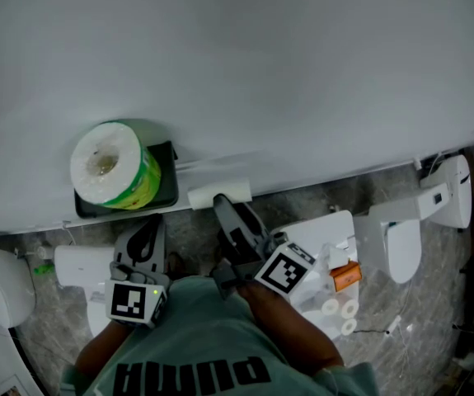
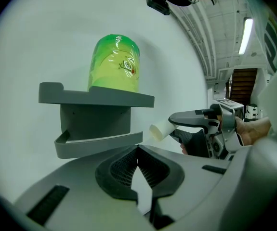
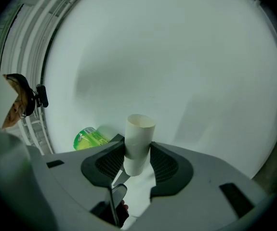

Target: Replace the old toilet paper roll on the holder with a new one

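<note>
The empty tube [image 3: 139, 146] is plain matt cardboard, new roll [image 2: 115, 64] has glossy plastic wrap, holder [image 2: 96, 99] is probably smooth matt plastic.

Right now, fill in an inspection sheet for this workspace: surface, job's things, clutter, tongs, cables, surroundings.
Surface: white wall carrying the grey holder.
Job's things: green-wrapped new roll stands on the holder's top shelf; empty cardboard tube is off the holder.
Clutter: small white rolls and an orange item on the floor.
Tongs: left tongs shut, empty; right tongs shut on the cardboard tube.
Cables: possible thin cord on the floor, too small to be sure.
Surroundings: white toilets, marbled floor.
</note>
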Tool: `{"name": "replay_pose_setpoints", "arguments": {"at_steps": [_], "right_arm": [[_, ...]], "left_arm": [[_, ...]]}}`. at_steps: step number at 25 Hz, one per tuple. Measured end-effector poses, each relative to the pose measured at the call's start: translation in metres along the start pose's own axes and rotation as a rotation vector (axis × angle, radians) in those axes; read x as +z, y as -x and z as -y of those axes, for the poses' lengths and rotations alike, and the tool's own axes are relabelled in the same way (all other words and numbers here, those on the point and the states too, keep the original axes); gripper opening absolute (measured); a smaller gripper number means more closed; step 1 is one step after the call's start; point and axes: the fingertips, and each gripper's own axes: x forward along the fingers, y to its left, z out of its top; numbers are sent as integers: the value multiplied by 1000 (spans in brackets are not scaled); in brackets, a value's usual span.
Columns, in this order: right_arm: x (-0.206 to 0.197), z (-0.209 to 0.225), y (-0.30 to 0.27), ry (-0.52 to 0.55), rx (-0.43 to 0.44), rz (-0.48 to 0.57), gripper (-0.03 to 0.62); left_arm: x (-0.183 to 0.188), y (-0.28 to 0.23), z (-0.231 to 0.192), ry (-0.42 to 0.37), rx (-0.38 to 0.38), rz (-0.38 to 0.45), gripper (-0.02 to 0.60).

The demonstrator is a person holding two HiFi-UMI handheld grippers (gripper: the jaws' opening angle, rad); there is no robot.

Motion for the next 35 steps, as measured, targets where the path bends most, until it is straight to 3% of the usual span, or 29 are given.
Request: {"name": "replay_pose_setpoints", "arguments": {"at_steps": [6, 9, 13, 15, 35], "right_arm": [[3, -13, 13, 59, -15, 43, 173], [1, -23, 17, 109, -19, 56, 173], [-8, -42, 22, 200, -25, 65, 173], [-12, -51, 23, 237, -25, 69, 173], [-61, -125, 1, 579, 2, 25, 173]], "left_arm": [[-2, 1, 1, -42, -50, 1, 5], [2, 2, 2, -20, -70, 19, 5], [-5, 11, -3, -26, -91, -24, 5], [-2, 15, -7, -23, -99, 14, 5], [-6, 42, -49, 25, -95, 58, 5]]}}
